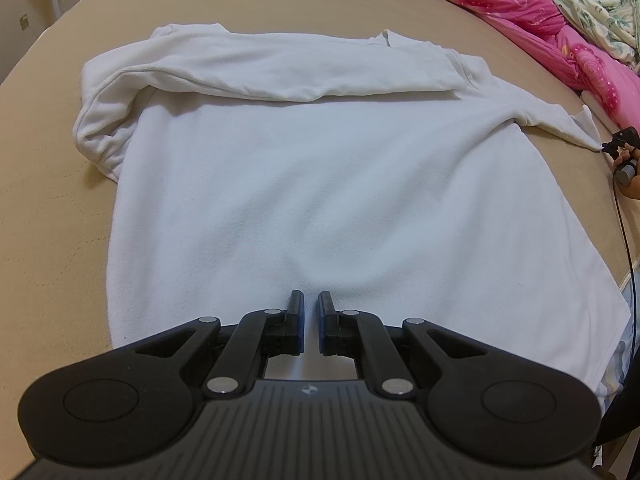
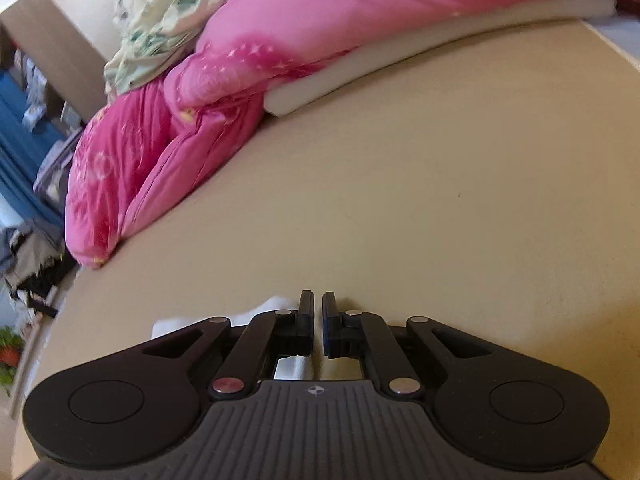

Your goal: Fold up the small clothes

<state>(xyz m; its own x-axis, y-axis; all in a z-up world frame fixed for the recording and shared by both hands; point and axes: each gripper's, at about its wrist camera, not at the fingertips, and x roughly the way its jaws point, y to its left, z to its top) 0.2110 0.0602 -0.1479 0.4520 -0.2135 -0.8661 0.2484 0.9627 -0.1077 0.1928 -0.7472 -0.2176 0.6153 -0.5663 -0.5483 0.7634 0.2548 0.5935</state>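
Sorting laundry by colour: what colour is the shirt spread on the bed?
White, plain, with no print: the shirt shows best in the left wrist view.

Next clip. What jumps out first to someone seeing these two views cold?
A white shirt spread flat on the tan bed surface fills the left wrist view, one sleeve folded across its far end. The bright pink quilt heaped along the bed's far side dominates the right wrist view. The left gripper sits nearly shut over the shirt's near hem.

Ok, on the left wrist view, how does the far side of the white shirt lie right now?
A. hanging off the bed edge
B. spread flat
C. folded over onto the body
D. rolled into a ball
C: the white shirt has its far side doubled back over its body as a long flap on the beige bed.
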